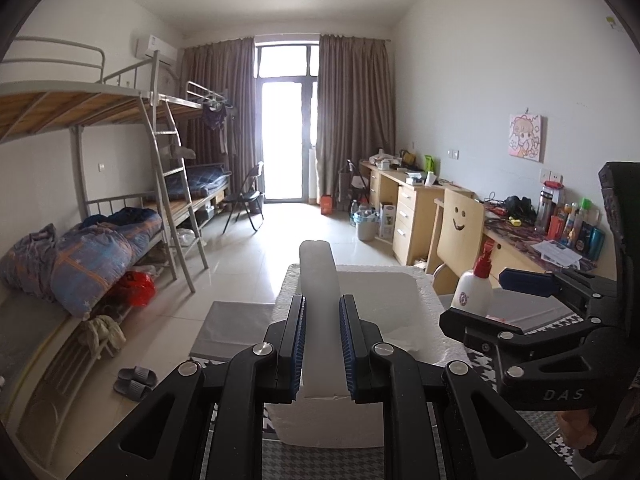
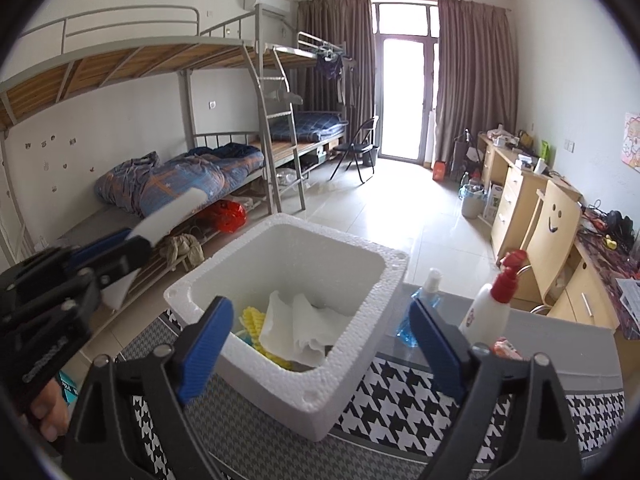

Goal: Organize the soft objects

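Foam box (image 2: 352, 344) is showing rough, beaded white styrofoam. Strip (image 1: 320, 312) is looking like smooth matt foam. Left tongs (image 1: 323, 346): matt black plastic, ribbed blue pads (image 1: 347, 344). Counter (image 2: 420, 404) is wearing woven houndstooth cloth. Paper towel (image 2: 300, 330) is looking soft, crinkled.

The left gripper (image 1: 322, 344) is clamped on a white foam strip (image 1: 319, 304) that stands upright between its blue pads (image 1: 298, 344), above a white foam box (image 1: 416, 300). To the right, the right gripper (image 1: 496, 300) has its jaws apart, with a white bottle (image 1: 474, 286) with a red pump between them. The box sits on a houndstooth-patterned desk (image 1: 304, 460).
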A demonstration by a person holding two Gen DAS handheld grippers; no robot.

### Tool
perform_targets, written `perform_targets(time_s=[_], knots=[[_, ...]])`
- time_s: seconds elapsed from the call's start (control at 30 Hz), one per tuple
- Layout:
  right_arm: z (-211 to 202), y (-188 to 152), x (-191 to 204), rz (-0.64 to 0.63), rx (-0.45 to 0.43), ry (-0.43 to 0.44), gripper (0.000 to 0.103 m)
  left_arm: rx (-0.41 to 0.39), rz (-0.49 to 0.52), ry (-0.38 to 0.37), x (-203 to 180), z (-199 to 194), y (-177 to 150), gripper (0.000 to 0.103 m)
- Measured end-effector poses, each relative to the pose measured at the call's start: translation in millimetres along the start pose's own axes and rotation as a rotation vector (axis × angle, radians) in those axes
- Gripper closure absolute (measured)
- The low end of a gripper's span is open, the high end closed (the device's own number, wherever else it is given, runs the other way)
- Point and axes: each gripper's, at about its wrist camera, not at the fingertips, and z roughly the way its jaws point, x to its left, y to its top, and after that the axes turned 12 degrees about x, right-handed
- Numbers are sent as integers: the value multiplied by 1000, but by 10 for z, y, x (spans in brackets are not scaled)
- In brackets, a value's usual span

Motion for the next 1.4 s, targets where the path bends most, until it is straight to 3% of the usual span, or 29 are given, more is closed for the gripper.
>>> perform_targets(time_s=[0.87,0.9,0.97,1.03,1.27,1.33,1.4], knots=[[-449,-481,-89,-42,-84,-88,9,104,41,-76,-273,563,211,83],[-463,-497,-104,-37,-85,-87,9,114,38,-73,-271,602,214,80],[-484,-534,-134,-26,-87,-83,9,139,32,-62,-264,678,219,63],[-496,-569,-173,-12,-87,-91,9,140,16,-39,-241,690,203,26],[-549,-670,-259,24,-96,-80,9,106,8,-49,-248,496,147,11],[-560,-689,-290,35,-99,-82,9,82,6,-48,-273,390,114,2],[-573,-710,-322,47,-98,-76,9,52,-1,-46,-298,278,84,1]])
